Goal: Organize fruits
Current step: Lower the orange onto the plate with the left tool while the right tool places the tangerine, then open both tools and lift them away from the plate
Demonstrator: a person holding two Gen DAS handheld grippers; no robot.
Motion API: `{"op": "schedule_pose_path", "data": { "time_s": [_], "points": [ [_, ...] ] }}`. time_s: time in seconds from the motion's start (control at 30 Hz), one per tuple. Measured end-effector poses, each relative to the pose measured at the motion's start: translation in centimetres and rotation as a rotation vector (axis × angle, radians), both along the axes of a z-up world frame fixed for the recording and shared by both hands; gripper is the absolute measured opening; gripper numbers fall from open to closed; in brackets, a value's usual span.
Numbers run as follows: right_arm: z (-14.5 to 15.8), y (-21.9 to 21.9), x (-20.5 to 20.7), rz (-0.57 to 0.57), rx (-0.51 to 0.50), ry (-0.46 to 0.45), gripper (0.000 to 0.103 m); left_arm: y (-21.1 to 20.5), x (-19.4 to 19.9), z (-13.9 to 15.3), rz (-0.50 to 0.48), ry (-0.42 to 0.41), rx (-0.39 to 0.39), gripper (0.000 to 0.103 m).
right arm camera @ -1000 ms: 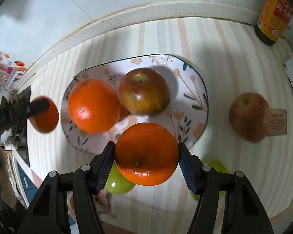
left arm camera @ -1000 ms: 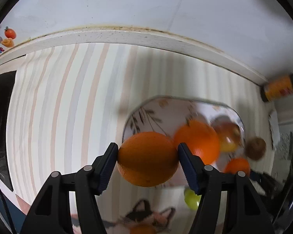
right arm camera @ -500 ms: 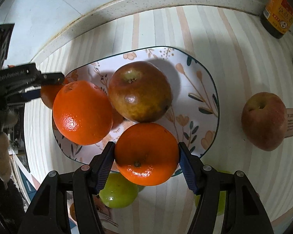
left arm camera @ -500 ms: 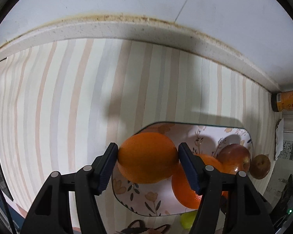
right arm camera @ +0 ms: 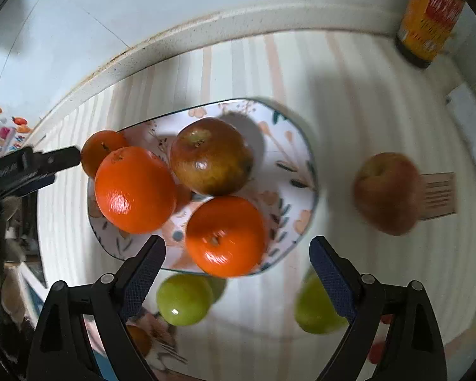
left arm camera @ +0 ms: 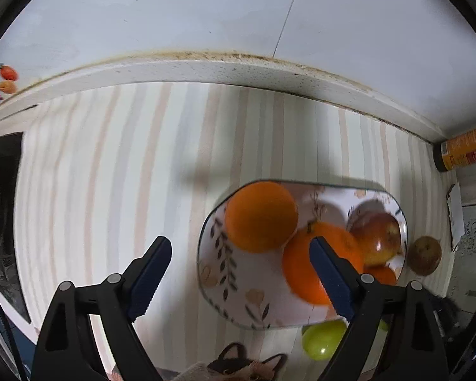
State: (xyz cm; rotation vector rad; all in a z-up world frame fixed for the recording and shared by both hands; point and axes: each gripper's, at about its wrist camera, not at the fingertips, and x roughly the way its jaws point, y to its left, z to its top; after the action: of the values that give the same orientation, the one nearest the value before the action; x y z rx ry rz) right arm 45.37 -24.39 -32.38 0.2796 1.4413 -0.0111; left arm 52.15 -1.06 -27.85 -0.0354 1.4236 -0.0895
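A floral plate [right arm camera: 296, 171] lies on the striped cloth and holds three oranges and a red-brown apple [right arm camera: 211, 155]. In the left wrist view my left gripper [left arm camera: 239, 277] is open and empty; the orange [left arm camera: 261, 216] it held rests at the plate's [left arm camera: 212, 273] far left edge. In the right wrist view my right gripper [right arm camera: 236, 273] is open and empty, just behind an orange [right arm camera: 227, 236] lying at the plate's near edge. A bigger orange [right arm camera: 135, 189] sits at the plate's left. The left gripper's finger [right arm camera: 31, 165] shows beside the small orange [right arm camera: 100, 150].
A red apple [right arm camera: 387, 192] lies on the cloth right of the plate, next to a brown card [right arm camera: 438, 195]. Two green fruits [right arm camera: 184, 298] [right arm camera: 317, 311] lie in front of the plate. An orange-labelled jar [right arm camera: 428, 19] stands by the wall at the back right.
Both grippers have opened and let go of their oranges, which now rest on the plate. Both grippers have drawn back a little from the plate.
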Motion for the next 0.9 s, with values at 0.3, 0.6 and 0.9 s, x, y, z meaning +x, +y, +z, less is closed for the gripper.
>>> {"op": "schedule_pose_path", "data": {
  "time_s": [0.3, 0.6, 0.9],
  "points": [
    [4.0, 0.4, -3.5, 0.03, -0.07, -0.056, 0.094, -0.3, -7.2, 4.5, 0.0, -0.131, 0.049, 0.089],
    [10.4, 0.8, -8.9, 0.052, -0.092, -0.162, 0.094, -0.4, -13.3, 9.2, -0.026, -0.229, 0.052, 0.089],
    [16.0, 1.1, -13.1, 0.067, -0.115, -0.246, 0.094, -0.1, -17.6, 13.1, -0.03, -0.285, 0.027, 0.089]
  ]
}}
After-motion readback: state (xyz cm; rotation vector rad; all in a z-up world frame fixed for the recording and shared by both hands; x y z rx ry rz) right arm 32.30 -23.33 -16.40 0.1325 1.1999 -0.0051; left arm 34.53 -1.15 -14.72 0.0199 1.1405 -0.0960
